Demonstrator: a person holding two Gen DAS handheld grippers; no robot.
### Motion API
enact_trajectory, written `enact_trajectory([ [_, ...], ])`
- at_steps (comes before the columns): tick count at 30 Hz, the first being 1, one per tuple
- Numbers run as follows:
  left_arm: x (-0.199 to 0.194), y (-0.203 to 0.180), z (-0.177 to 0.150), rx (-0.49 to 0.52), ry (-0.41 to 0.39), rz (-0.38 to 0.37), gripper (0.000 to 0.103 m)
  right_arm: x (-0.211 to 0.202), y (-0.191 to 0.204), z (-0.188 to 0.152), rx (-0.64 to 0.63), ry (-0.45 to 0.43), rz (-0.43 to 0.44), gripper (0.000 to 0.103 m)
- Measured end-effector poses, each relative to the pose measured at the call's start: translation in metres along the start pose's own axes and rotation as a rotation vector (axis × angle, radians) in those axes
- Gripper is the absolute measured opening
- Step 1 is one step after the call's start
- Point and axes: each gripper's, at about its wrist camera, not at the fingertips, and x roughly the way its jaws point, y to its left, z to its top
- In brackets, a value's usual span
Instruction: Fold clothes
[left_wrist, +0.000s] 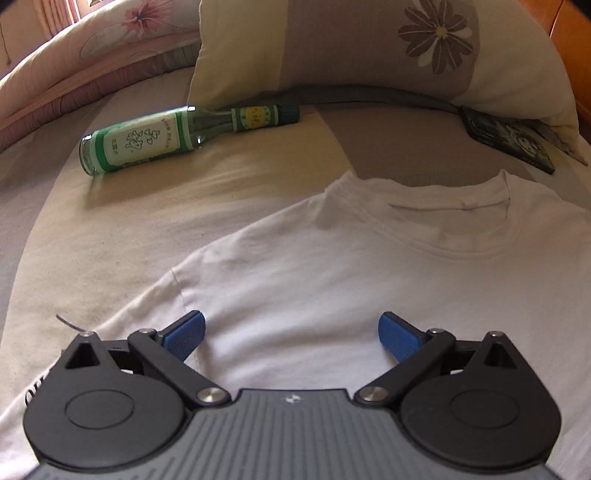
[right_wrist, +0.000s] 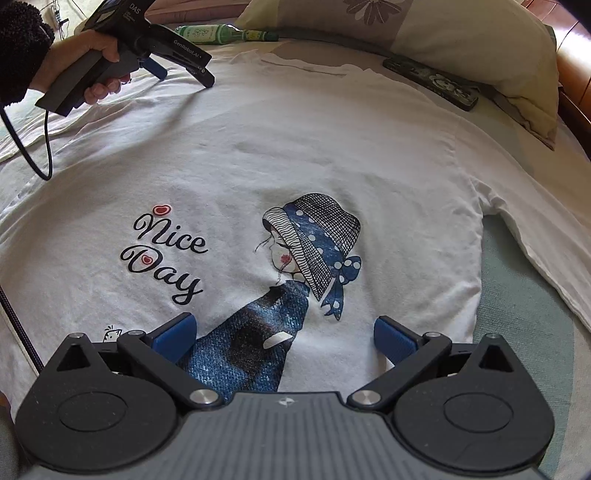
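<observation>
Both grippers, left (left_wrist: 291, 338) and right (right_wrist: 284, 339), hover jaws apart over the white T-shirt (right_wrist: 258, 155).

White printed T-shirt (right_wrist: 295, 155) flat, face up, seemingly unfolded, on bed.

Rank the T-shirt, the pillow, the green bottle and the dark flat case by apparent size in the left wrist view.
Largest to smallest as they look:
1. White T-shirt
2. Flowered pillow
3. Green bottle
4. Dark flat case, partly tucked under the pillow, so it may be bigger than it looks.
The T-shirt lies nearest the camera, which inflates it.
</observation>
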Motion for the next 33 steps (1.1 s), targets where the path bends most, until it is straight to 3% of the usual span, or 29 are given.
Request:
enact_trajectory([
  [5, 0.009, -0.005, 0.015, 0.004, 0.008, -0.036, 0.1, 0.001, -0.001, 0.002, 0.005, 0.012, 0.003, 0.103],
  [13, 0.033, -0.006, 0.025, 0.002, -0.005, -0.017, 0.103, 0.001, 0.0, 0.001, 0.009, 0.011, 0.001, 0.103],
  [17, 0.021, -0.007, 0.033, -0.006, -0.023, 0.008, 0.1, 0.0, 0.001, 0.002, 0.011, 0.012, -0.001, 0.103],
  [20, -0.006, -0.017, 0.029, 0.021, -0.038, -0.034, 0.1, 0.001, 0.0, 0.004, 0.013, 0.022, -0.002, 0.103],
  [27, -0.073, -0.051, -0.031, 0.162, 0.076, -0.115, 0.1, 0.001, -0.001, 0.005, 0.011, 0.022, 0.001, 0.103],
  [33, -0.094, -0.062, -0.105, 0.079, 0.176, -0.1, 0.101, -0.001, -0.004, 0.003, -0.004, 0.017, 0.016, 0.103],
])
